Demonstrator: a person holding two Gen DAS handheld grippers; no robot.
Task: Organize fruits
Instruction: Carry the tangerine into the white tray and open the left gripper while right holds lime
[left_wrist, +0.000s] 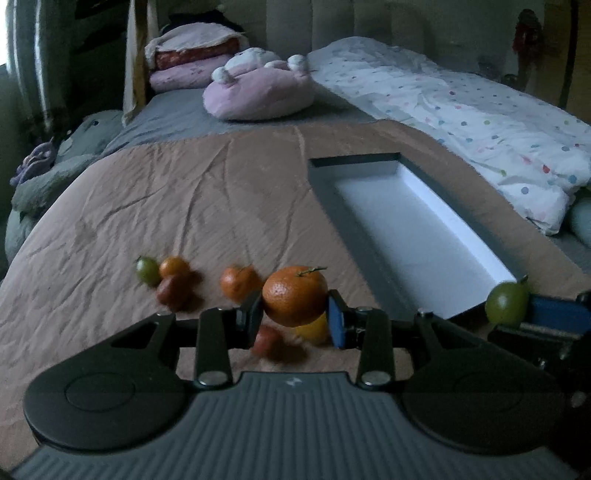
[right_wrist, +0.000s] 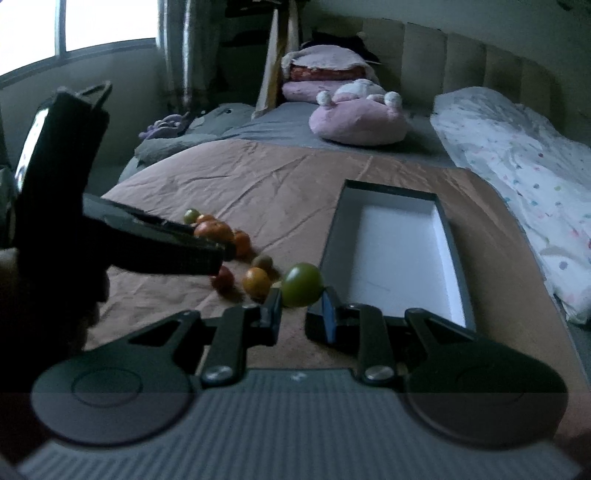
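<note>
Left wrist: loose fruits (left_wrist: 173, 280) beside box (left_wrist: 369, 258).

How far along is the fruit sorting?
Nothing is boxed yet: the grey box with white inside lies empty. The left gripper clamps an orange tangerine; the right gripper clamps a green round fruit. Several small fruits remain on the brown bedcover.

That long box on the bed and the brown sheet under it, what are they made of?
The box looks like stiff cardboard: thin straight dark walls, matte white inside. The brown sheet appears to be thin woven fabric with a slight sheen, creased in sharp wrinkles.
</note>
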